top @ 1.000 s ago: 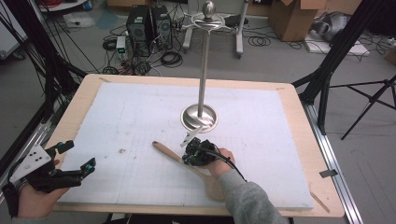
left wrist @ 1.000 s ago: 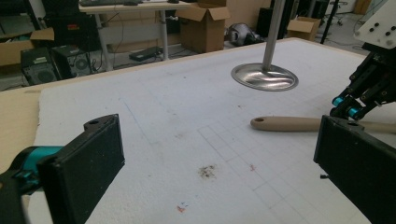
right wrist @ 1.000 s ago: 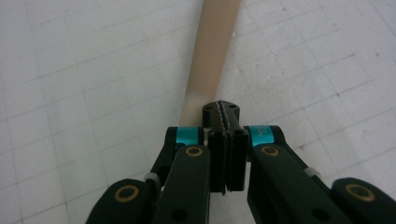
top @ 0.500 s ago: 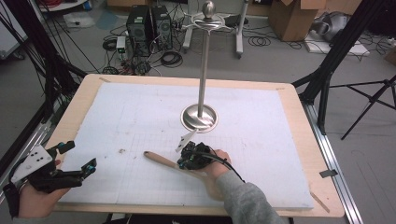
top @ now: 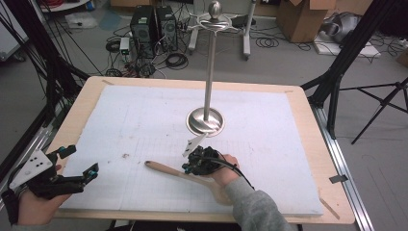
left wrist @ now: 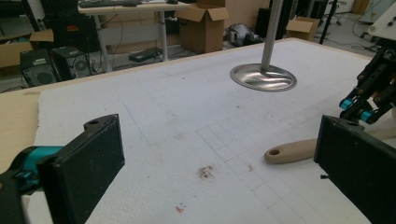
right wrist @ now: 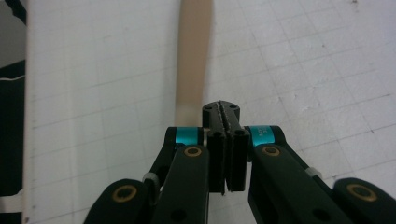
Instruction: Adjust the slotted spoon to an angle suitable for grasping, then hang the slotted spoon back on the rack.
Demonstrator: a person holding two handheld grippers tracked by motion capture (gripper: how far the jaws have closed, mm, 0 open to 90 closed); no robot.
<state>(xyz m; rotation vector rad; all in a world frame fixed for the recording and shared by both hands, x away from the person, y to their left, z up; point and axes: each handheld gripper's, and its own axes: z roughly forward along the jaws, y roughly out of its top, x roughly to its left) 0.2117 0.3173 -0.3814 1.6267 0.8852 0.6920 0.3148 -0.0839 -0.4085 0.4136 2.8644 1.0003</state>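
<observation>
A wooden spoon [top: 166, 170] lies on the white foam mat [top: 144, 115], its handle end pointing left. My right gripper [top: 194, 166] sits over the middle of the handle, jaws pressed together. In the right gripper view the shut tips [right wrist: 221, 109] rest at the handle [right wrist: 194, 51], with nothing visible between them. The spoon's wide end is hidden under the hand. My left gripper [top: 79, 160] hovers open at the front left corner, holding nothing. In the left gripper view [left wrist: 224, 163] the spoon's handle end [left wrist: 289, 150] lies between its wide-apart jaws, farther off.
A metal stand with a round base [top: 206, 121] and a tall pole [top: 210, 62] rises just behind the right hand. The wooden table rim [top: 308, 125] frames the mat. Boxes, cables and computer towers lie on the floor beyond.
The right gripper and the spoon have slid together toward the front left, away from the stand's base. The left gripper has barely moved.
</observation>
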